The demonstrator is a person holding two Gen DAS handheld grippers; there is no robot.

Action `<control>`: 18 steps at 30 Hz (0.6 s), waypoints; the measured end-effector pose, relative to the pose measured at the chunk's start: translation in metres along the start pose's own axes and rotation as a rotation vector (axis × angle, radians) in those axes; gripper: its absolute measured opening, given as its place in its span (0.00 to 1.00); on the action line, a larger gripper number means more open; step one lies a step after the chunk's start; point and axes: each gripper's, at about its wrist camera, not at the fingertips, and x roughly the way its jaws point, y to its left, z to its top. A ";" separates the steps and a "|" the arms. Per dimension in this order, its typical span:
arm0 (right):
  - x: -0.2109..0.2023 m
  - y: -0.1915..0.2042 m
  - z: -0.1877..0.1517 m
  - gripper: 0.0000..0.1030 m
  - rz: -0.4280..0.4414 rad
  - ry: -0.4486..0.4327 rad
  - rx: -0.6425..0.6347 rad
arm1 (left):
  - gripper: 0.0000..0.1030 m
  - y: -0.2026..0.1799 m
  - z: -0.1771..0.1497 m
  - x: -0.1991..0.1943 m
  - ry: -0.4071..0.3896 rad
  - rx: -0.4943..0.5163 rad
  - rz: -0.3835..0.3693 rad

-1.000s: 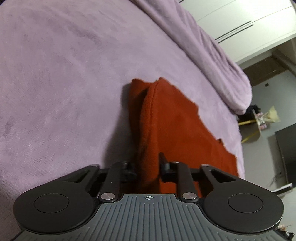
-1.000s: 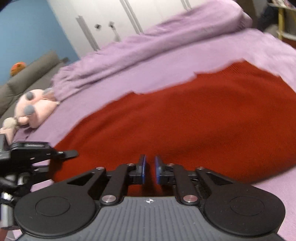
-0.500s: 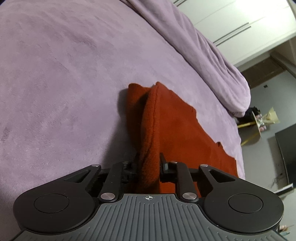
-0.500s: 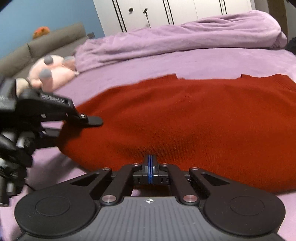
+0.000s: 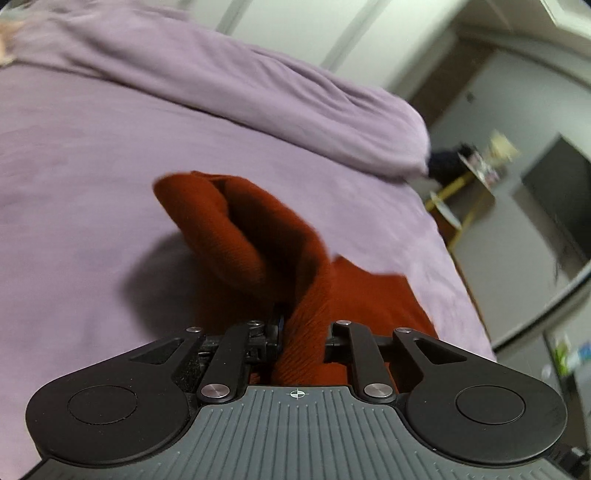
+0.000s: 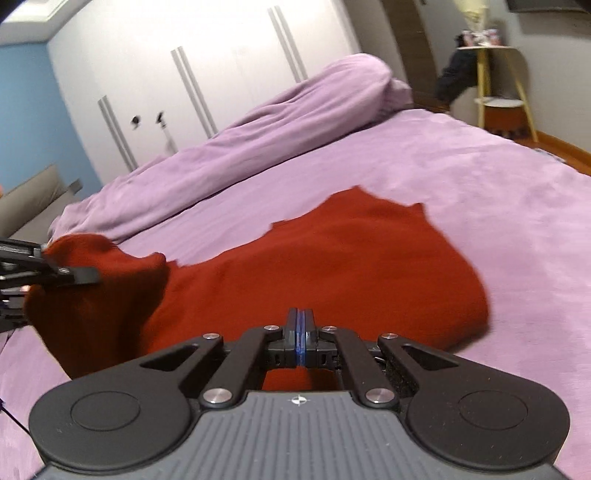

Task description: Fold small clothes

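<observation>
Red garment (image 6: pixel 332 258) (bunched), pinched by left gripper (image 5: pixel 301 328), right gripper (image 6: pixel 300 332)

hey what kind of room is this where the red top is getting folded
Most likely a bedroom. The red garment lies on a bed with a purple cover, a rolled purple duvet lies along its far side, and white wardrobe doors line the wall.

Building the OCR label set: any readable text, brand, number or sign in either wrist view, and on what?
None readable in either view.
The red garment shows no tag or print.
The left gripper and right gripper bear only a small crosshair mark, no letters.
The items on the yellow side table may carry print, but are too small and blurred to read.
The white wardrobe doors are plain.
</observation>
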 end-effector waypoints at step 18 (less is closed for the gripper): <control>0.008 0.005 0.003 0.00 0.046 0.034 -0.043 | 0.43 -0.009 -0.045 -0.020 -0.007 0.105 0.020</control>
